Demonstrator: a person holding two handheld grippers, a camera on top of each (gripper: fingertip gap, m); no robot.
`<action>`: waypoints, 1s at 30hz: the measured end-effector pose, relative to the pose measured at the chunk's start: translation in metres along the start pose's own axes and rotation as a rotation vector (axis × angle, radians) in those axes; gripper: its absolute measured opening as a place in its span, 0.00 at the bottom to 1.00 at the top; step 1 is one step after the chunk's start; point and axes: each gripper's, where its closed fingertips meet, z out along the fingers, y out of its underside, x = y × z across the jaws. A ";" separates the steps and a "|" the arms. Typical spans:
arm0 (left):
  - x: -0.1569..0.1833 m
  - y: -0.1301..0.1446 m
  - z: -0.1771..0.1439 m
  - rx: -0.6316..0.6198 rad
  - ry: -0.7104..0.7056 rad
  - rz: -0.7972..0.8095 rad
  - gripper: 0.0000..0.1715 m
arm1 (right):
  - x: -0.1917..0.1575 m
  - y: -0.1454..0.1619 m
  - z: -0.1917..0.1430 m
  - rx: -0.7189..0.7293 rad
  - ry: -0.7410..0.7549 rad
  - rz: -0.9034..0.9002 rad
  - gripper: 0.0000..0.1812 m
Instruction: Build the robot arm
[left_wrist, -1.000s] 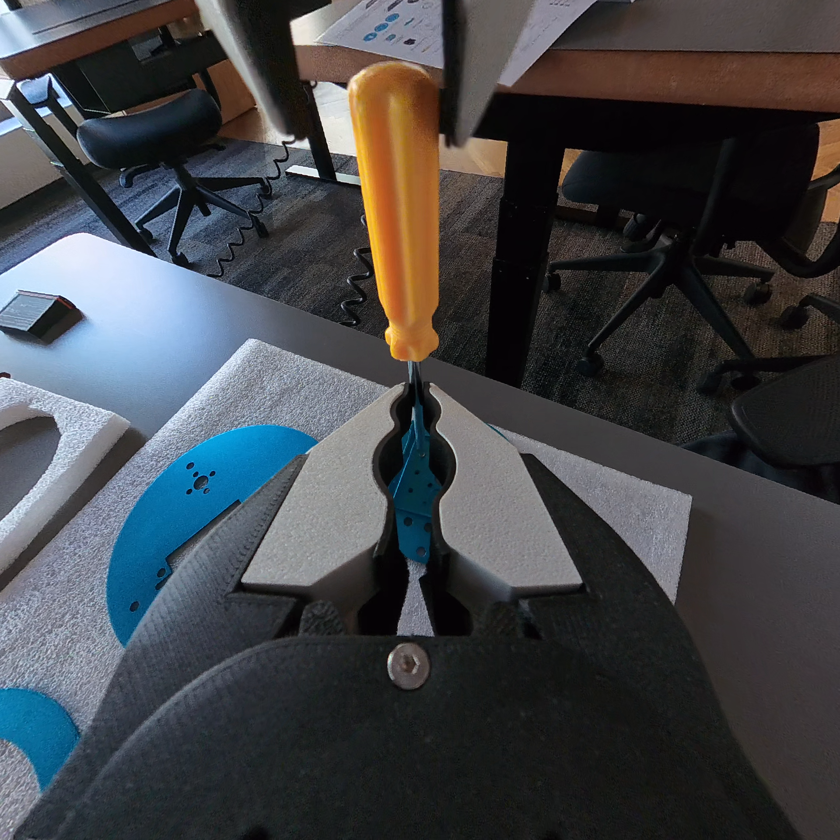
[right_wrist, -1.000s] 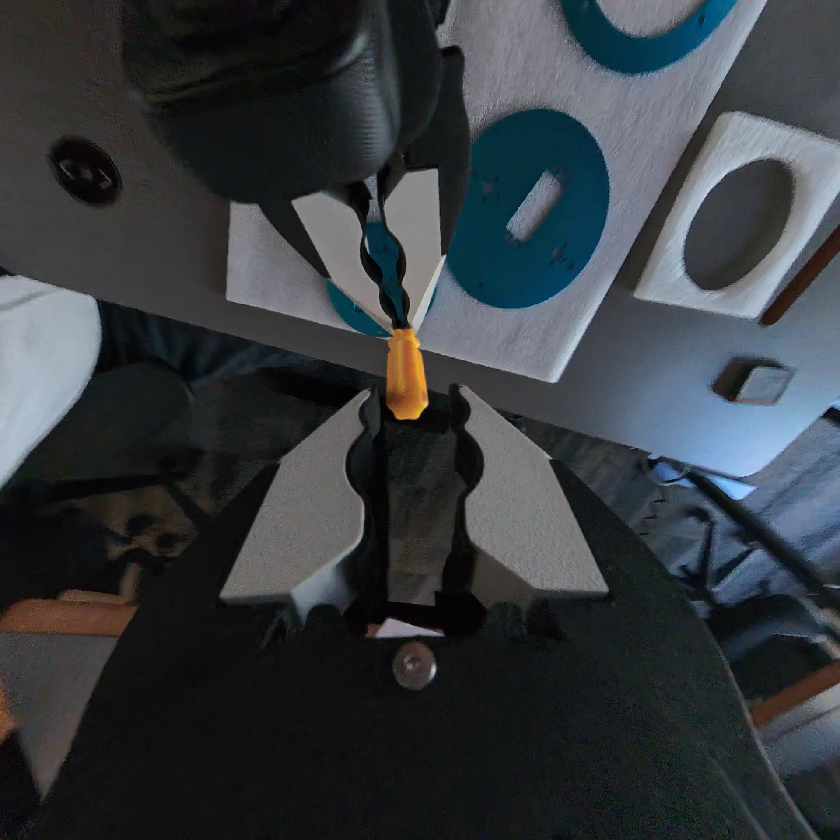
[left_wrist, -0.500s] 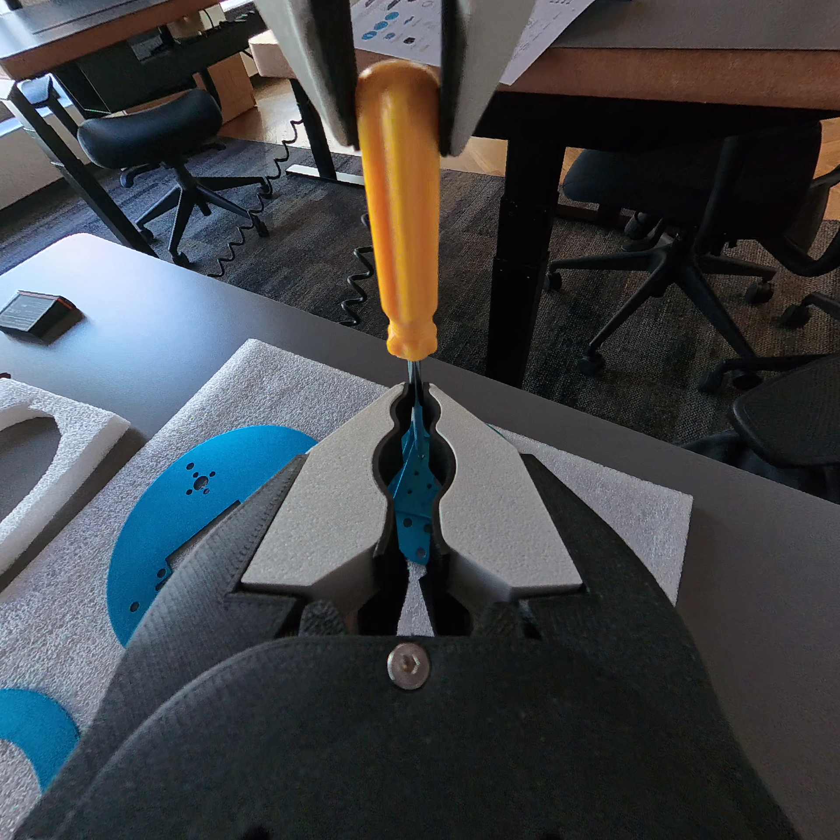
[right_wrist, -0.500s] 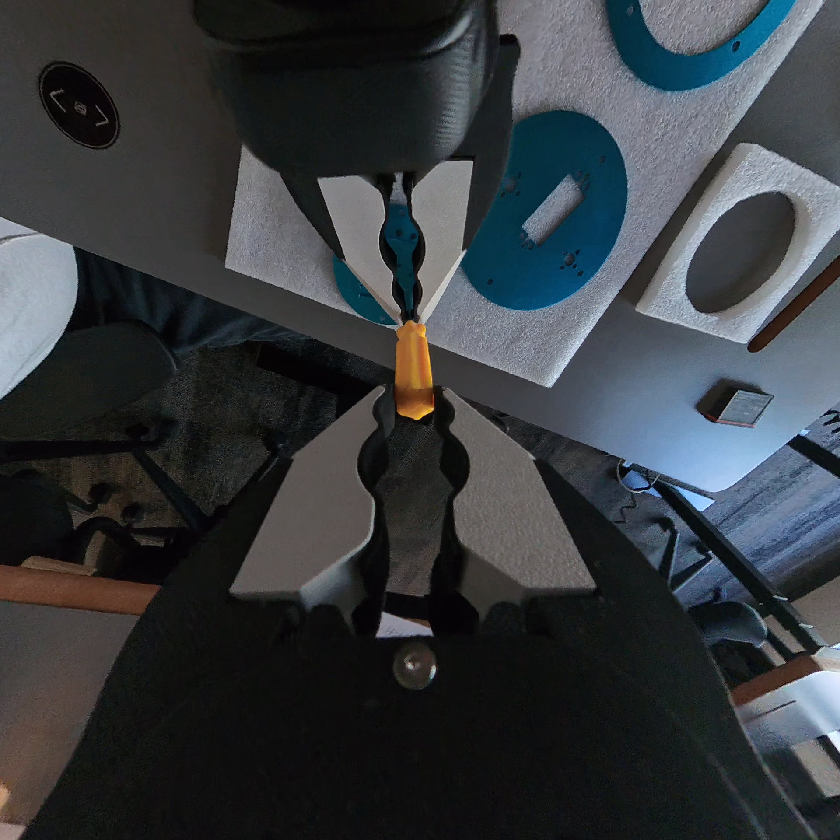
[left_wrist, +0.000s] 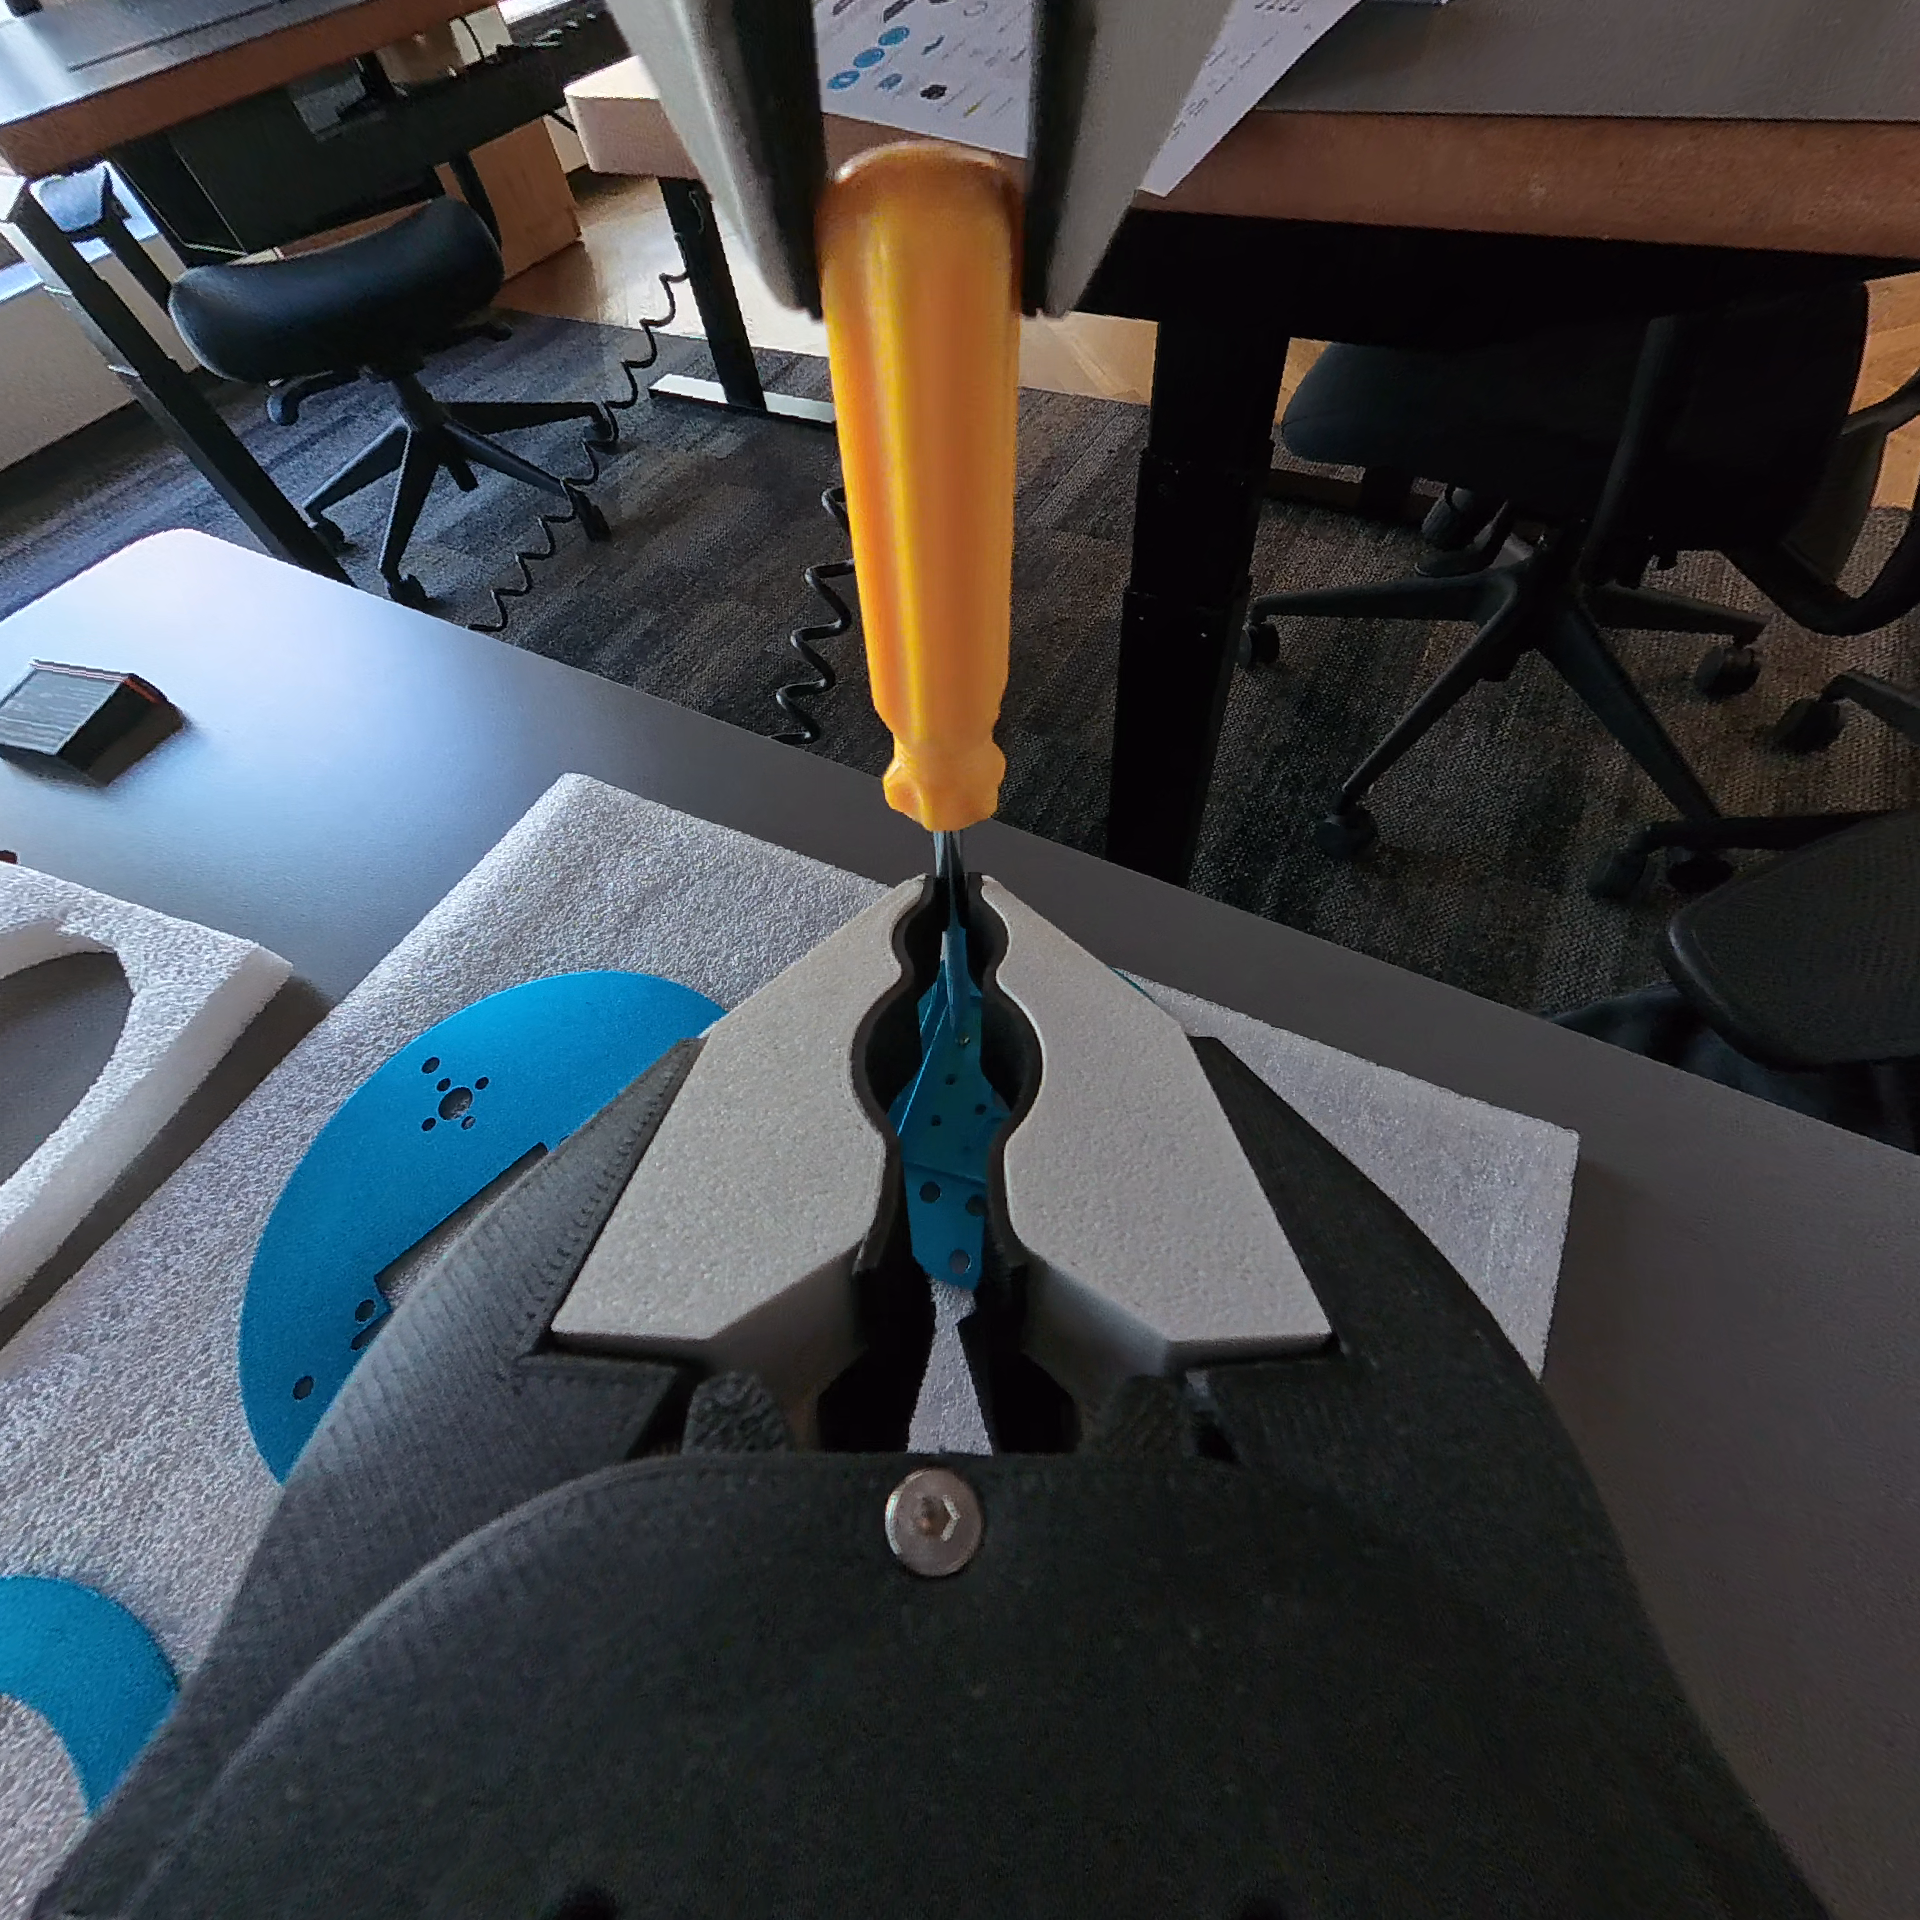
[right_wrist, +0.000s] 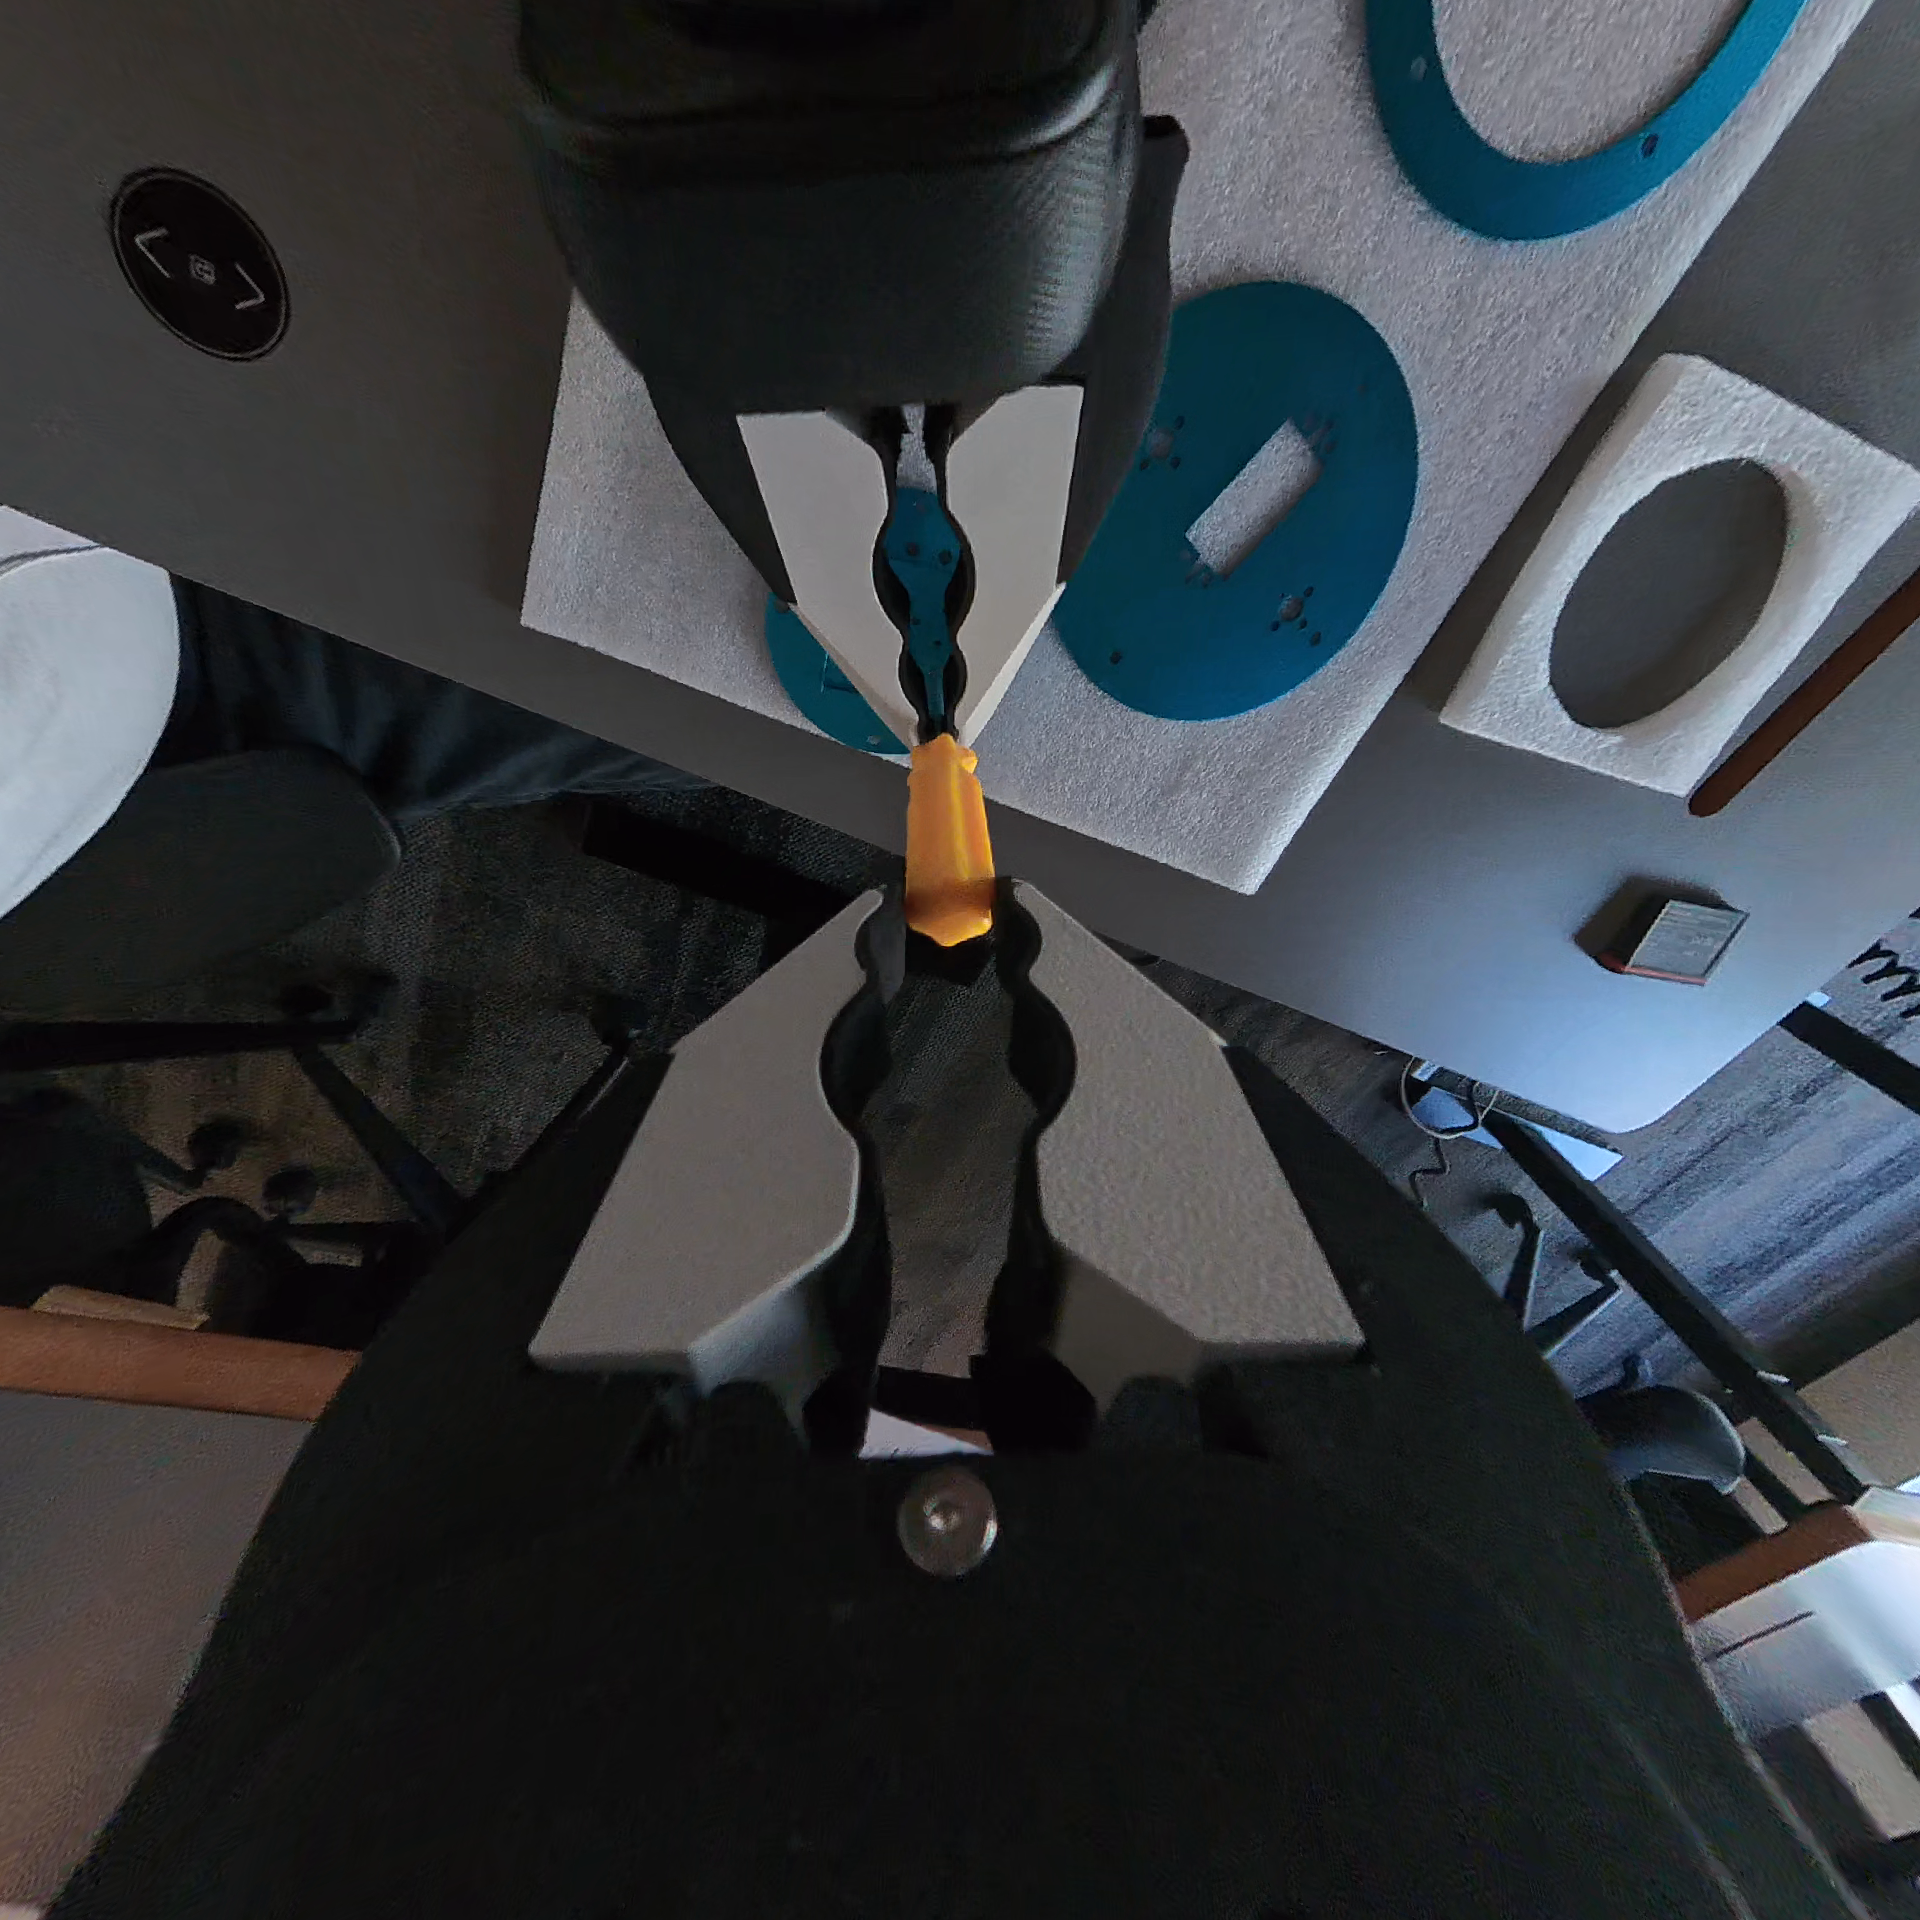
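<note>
My left gripper (left_wrist: 951, 883) is shut on a small blue perforated metal bracket (left_wrist: 951, 1143), held on edge above the white foam mat (left_wrist: 623, 883). An orange-handled screwdriver (left_wrist: 925, 499) stands with its thin shaft going down between the left fingertips onto the bracket. My right gripper (right_wrist: 948, 904) is shut on the butt end of the screwdriver handle (right_wrist: 943, 842); it shows at the top of the left wrist view (left_wrist: 920, 301). In the right wrist view the left gripper (right_wrist: 938, 727) and the bracket (right_wrist: 920, 561) lie straight ahead. The screwdriver tip is hidden.
A blue disc with a rectangular slot (left_wrist: 436, 1122) and a blue ring (right_wrist: 1558, 156) lie on the mat. A foam block with an oval cut-out (right_wrist: 1683, 592) and a small black box (left_wrist: 83, 717) sit on the dark table. Office chairs (left_wrist: 395, 301) stand beyond the table edge. Tip to tip, the grippers are about 9 cm apart.
The right gripper's fingers have closed onto the screwdriver handle, from a wider gap a second ago. The right wrist view has shifted. The left gripper and bracket have stayed still.
</note>
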 end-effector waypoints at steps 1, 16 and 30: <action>0.000 0.000 0.000 0.000 -0.003 0.003 0.01 | 0.000 0.001 0.000 -0.010 -0.009 0.034 0.09; 0.001 0.000 0.001 -0.002 -0.002 0.006 0.01 | -0.001 0.004 0.001 -0.044 0.000 0.051 0.09; 0.001 -0.001 0.002 -0.002 0.003 0.005 0.01 | -0.004 0.009 0.002 -0.082 -0.018 0.116 0.11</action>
